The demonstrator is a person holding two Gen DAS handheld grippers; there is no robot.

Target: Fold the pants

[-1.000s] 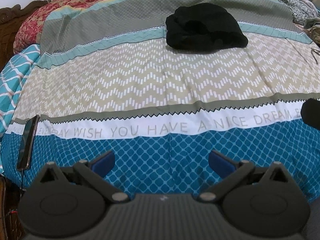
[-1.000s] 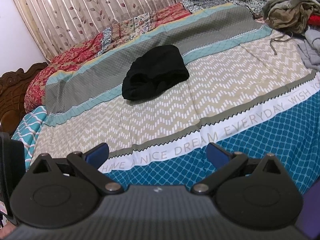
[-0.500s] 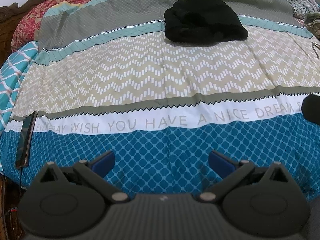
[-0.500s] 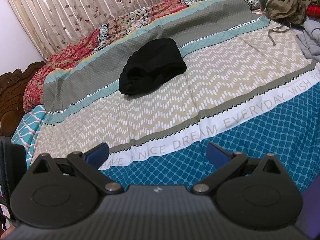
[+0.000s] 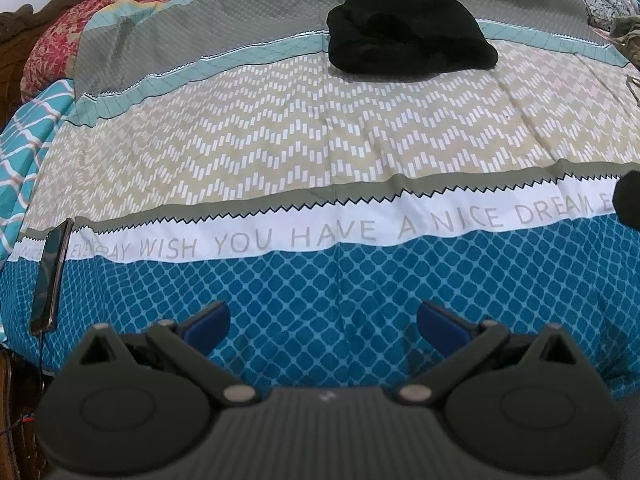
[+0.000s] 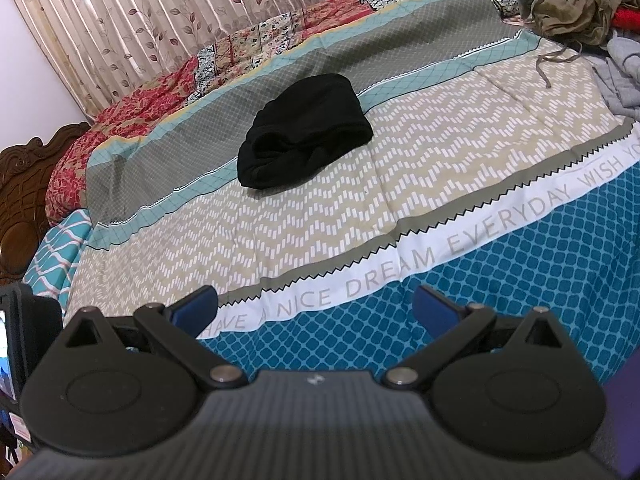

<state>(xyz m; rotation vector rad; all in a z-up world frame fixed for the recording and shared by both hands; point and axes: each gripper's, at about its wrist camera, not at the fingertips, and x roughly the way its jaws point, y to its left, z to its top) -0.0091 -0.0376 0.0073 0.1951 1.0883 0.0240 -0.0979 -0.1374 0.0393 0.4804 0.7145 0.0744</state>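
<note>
Both claws closer to bed than a second ago; pants sit higher in left wrist view. Left claw [image 5: 323, 322] spread, empty, over blue band of bedspread [image 5: 320, 152]. Right claw [image 6: 316, 312] spread, empty. Black pants [image 5: 408, 28] bunched in heap at far side of bed, well apart from both claws. Risks: heap hides waistband and legs, so blind pinch may catch several layers. Phone [image 5: 50, 276] near left edge; dragged cloth may knock it off. Clothes pile [image 6: 576, 0] nearby may snag.
</note>
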